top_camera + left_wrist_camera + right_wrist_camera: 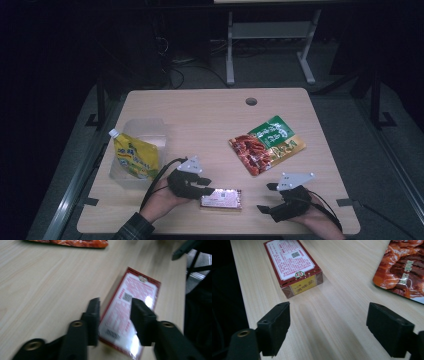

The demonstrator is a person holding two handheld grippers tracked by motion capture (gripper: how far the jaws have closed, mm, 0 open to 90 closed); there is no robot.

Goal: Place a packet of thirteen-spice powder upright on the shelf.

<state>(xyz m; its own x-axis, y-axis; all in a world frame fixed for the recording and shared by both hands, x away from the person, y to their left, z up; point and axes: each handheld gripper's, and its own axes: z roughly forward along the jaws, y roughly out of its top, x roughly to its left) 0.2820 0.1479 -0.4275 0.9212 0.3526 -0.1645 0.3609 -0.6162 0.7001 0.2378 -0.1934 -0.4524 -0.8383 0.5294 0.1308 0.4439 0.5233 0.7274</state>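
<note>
The flat red-bordered rectangular carton with white printed panels (221,198) lay on the pale wooden desk (210,120) directly under and ahead of the left gripper (204,183), its long axis running away from those jaws toward the right gripper (266,197). The left jaws stood parted to either side of the carton's near end, one at its edge and one over its face; whether they touched it I could not tell, and they had not clamped. The right jaws hung wide apart and empty, the carton's yellow end panel just ahead of them and off to one side, so the left hand looked much the nearer for a grasp. Farther beyond the right jaws lay an orange and green glossy snack packet (266,144). Well off behind the left gripper, a clear plastic tub (145,131) held a yellow spouted pouch with a white cap (133,156), leaning against its side.
</note>
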